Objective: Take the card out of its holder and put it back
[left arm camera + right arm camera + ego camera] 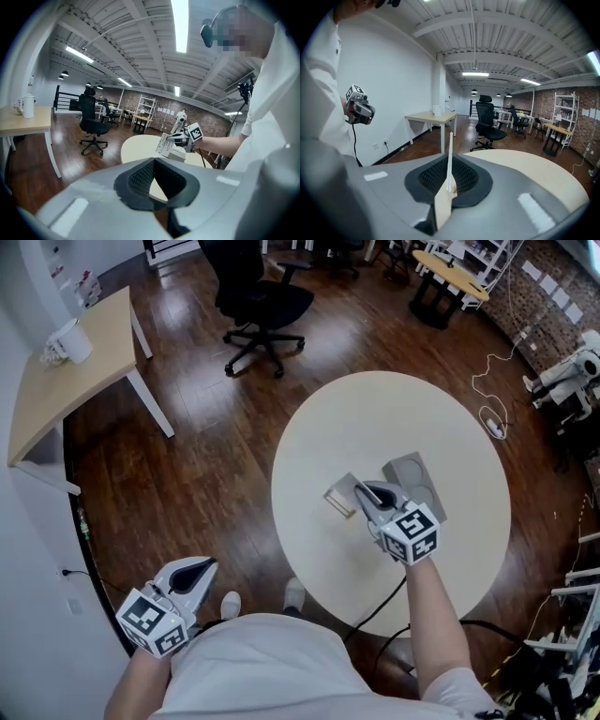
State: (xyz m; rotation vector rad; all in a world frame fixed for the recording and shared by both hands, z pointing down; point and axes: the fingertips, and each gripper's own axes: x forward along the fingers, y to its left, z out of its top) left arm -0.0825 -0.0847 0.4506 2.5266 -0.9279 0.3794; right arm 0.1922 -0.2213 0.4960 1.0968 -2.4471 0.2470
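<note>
Card (pixel 339 496), thin, stiff and pale, is clamped between the jaws of the right gripper (pixel 364 495). It is out of its holder, over the round table (pixel 375 418). In the right gripper view the card runs edge-on, a narrow upright sliver, and the dark ribbed pads (pixel 464 176) close flat against both of its faces. Any print on it is too small to read. Whether its lower edge touches the tabletop cannot be told.

The holder (pixel 419 476) is a flat grey block with rounded corners, lying on the table just beside the card. Its near part is hidden behind the right gripper's grey shell. The tabletop is smooth, matte and cream. A black cable (pixel 375 610) trails off its near edge.

The left gripper (pixel 192 576) hangs well apart from the table, over glossy dark wood floorboards (pixel 216 474). Its jaws stand apart with nothing between them, and its own view shows cream tabletop through the gap in the textured pads (pixel 140 178). A black office chair (pixel 258 296), cut off at the top edge, stands beyond the table. A light wooden desk (pixel 75 381) sits at far left.
</note>
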